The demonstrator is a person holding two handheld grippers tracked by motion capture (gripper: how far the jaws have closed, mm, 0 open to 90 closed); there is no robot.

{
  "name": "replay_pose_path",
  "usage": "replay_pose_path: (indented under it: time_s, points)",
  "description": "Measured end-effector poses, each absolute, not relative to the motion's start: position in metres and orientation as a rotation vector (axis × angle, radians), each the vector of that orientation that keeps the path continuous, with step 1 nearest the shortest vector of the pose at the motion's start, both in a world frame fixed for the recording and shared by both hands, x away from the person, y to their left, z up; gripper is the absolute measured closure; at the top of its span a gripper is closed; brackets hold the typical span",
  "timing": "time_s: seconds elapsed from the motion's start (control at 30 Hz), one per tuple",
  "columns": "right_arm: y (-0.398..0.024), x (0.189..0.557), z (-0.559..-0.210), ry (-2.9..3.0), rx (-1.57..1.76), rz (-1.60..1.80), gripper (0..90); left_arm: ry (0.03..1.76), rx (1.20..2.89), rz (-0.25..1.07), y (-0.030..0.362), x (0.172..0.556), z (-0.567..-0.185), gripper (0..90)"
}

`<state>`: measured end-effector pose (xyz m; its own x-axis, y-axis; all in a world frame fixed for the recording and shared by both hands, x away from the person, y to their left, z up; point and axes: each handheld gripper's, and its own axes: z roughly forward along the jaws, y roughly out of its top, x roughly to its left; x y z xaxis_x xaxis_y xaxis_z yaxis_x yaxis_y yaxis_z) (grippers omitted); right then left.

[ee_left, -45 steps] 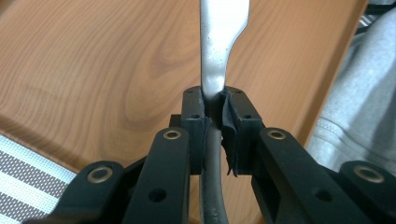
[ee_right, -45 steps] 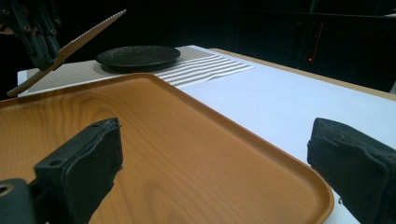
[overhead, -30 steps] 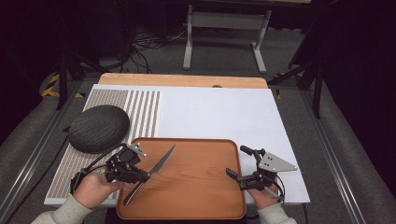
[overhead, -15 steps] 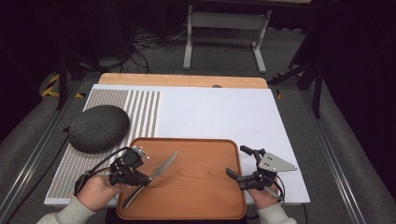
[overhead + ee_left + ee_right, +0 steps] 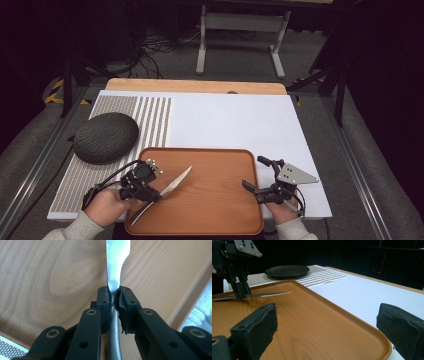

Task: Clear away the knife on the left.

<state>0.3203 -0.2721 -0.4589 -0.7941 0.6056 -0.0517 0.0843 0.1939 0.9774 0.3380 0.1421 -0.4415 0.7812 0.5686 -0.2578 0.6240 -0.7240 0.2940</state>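
A silver table knife (image 5: 176, 181) lies aslant over the left part of the wooden tray (image 5: 215, 210), blade pointing away and to the right. My left gripper (image 5: 150, 192) is shut on it where the blade meets the handle. The left gripper view shows both pads clamped on that neck (image 5: 115, 293), the blade (image 5: 116, 262) rising above the tray's wood. In the right gripper view the knife (image 5: 272, 294) hangs nearly level, low over the tray. My right gripper (image 5: 254, 173) sits at the tray's right rim, open, nothing between its pads (image 5: 259, 322).
A dark round plate (image 5: 106, 136) rests on the striped placemat (image 5: 150, 120) at the left. A white mat (image 5: 235, 120) covers the table beyond the tray. The table's wooden far edge (image 5: 195, 86) borders a dark floor with a metal stand.
My left gripper and the knife have shifted a little toward the near side, and the blade tip sits lower in the picture. The right gripper has stayed put.
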Motion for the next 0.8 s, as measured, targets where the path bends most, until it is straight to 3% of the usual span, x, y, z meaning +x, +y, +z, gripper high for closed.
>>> replay_pose_path:
  time_s: [0.8]
  points:
    - [-0.2722,0.3205,-0.459,2.05,0.646,1.635,3.8,0.919,2.64,-0.221,0.1379,0.3389,-0.4483,78.4]
